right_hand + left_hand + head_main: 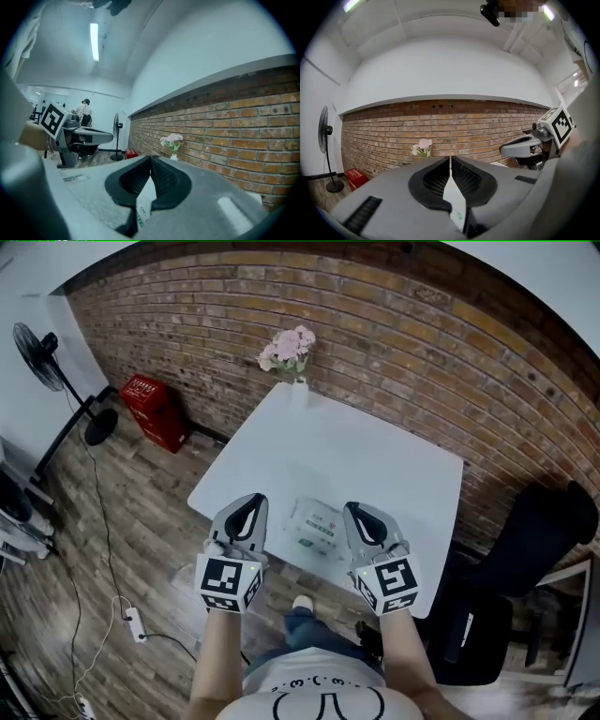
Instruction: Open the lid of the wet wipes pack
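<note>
The wet wipes pack (314,526), white with green print, lies flat on the near part of the white table (375,451). Its lid is too small to make out. My left gripper (251,502) hovers just left of the pack, jaws shut with nothing between them. On the pack's other side, my right gripper (354,510) is shut and empty too. Both point level toward the brick wall. In the left gripper view the jaws (450,161) meet, and a sliver of the pack (458,215) shows below them. The right gripper view shows its closed jaws (150,161) with the pack's print (140,215) beneath.
A vase of pink flowers (289,352) stands at the table's far edge against the brick wall. A red crate (155,409) and a standing fan (37,352) are on the floor to the left. A black chair (534,531) is at the right. A power strip (134,622) lies on the floor.
</note>
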### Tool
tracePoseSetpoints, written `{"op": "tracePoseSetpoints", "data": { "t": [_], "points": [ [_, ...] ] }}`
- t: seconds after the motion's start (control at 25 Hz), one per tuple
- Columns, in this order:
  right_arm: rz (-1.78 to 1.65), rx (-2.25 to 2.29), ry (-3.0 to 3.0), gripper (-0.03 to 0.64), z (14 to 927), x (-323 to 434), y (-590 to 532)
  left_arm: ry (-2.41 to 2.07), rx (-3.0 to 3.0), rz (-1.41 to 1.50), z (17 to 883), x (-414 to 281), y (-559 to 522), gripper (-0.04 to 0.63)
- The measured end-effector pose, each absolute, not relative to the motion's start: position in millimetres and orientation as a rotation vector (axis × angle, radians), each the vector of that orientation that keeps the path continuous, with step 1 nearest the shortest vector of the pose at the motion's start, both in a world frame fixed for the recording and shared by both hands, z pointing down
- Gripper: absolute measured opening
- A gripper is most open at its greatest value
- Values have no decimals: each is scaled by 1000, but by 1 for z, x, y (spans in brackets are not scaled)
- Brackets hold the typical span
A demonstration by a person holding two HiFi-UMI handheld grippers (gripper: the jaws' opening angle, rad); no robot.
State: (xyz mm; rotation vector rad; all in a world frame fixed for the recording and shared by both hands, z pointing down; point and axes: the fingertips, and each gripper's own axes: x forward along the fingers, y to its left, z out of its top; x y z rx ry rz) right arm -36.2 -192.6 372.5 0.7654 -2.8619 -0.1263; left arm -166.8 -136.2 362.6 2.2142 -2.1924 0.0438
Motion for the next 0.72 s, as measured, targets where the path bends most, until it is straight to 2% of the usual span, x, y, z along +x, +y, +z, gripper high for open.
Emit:
{"op": "tracePoseSetpoints", "data": {
  "t": [0.24,0.72],
  "points": [
    [-134,794,-2819,-2,384,-58,-239,-2105,2264,50,376,-184,-193,11],
    [-43,1043,-2748,1,388,-48,-274,-1827,2415,73,399,-186,-243,11]
  ]
}}
